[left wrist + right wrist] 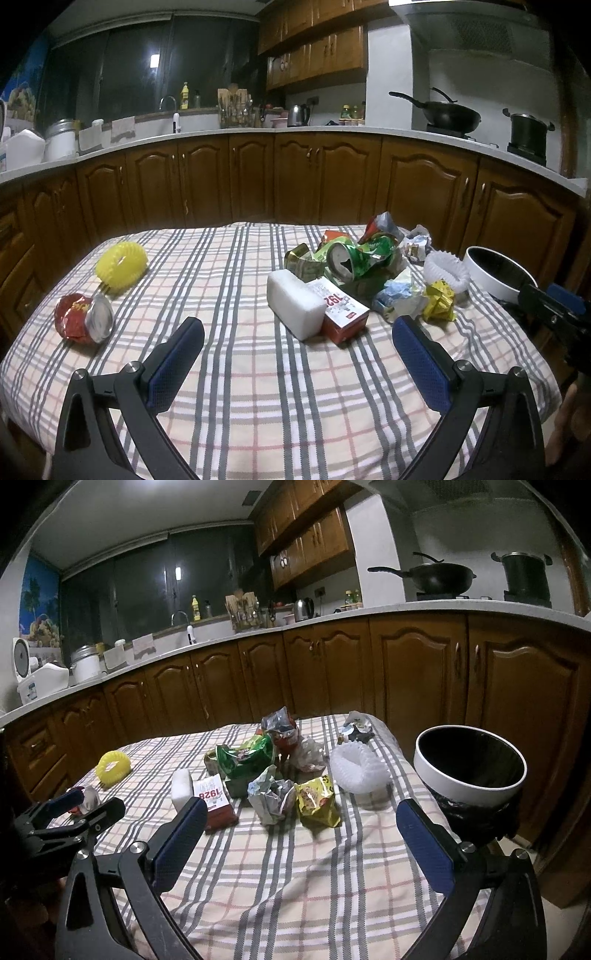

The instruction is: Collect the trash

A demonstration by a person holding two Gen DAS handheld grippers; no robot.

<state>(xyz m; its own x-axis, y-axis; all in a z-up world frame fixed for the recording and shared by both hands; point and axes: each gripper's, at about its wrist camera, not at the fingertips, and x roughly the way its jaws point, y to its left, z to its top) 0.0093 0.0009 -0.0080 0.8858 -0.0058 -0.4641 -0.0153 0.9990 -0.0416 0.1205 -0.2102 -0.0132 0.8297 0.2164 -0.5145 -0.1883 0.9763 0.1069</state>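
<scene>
Both grippers hover low over the checked-cloth worktop [258, 387]. The left gripper [297, 339] has its jaws spread wide and holds nothing; the right gripper [301, 825], jaws just as wide, is empty too. Straight ahead sits the white foam block [297, 308], touching the red-and-white "1928" carton [341, 308]. Behind the block: crushed green wrappers [360, 256]. Right of it, a crumpled yellow wrapper [439, 301], then the white-rimmed black-lined bin [469, 766]. Far left of the block, a crushed red can [83, 317] and a yellow ribbed ring [122, 264].
</scene>
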